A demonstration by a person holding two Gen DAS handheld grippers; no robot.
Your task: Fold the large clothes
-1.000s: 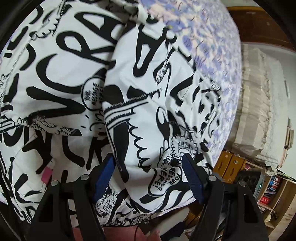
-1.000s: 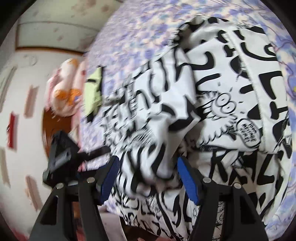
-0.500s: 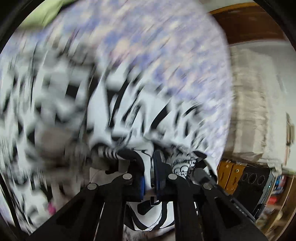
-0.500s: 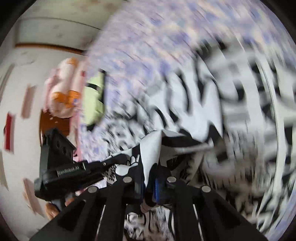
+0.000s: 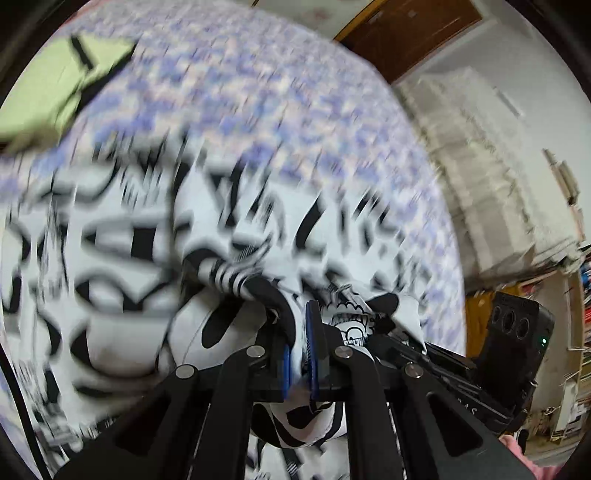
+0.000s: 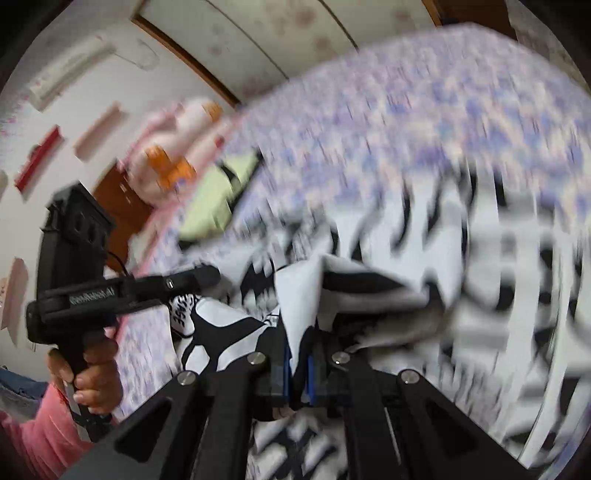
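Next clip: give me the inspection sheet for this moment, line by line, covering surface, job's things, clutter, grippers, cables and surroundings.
Surface: bed with a purple flowered sheet.
Job's things: black-and-white printed garment, blurred, bunched near both grippers.
Clutter: folded green cloth; pink and orange plush toy at the bed's edge.
Grippers: left gripper shut on garment; right gripper shut on garment.
Cables: thin black cable by the left gripper's body.
Surroundings: shelves, wooden door, air conditioner.

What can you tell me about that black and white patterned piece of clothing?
The white cloth garment with bold black cartoon graphics lies spread over the purple floral bedspread, rumpled and blurred by motion. One bunched edge is pinched in the left tongs, another in the right tongs, both lifted off the bed.
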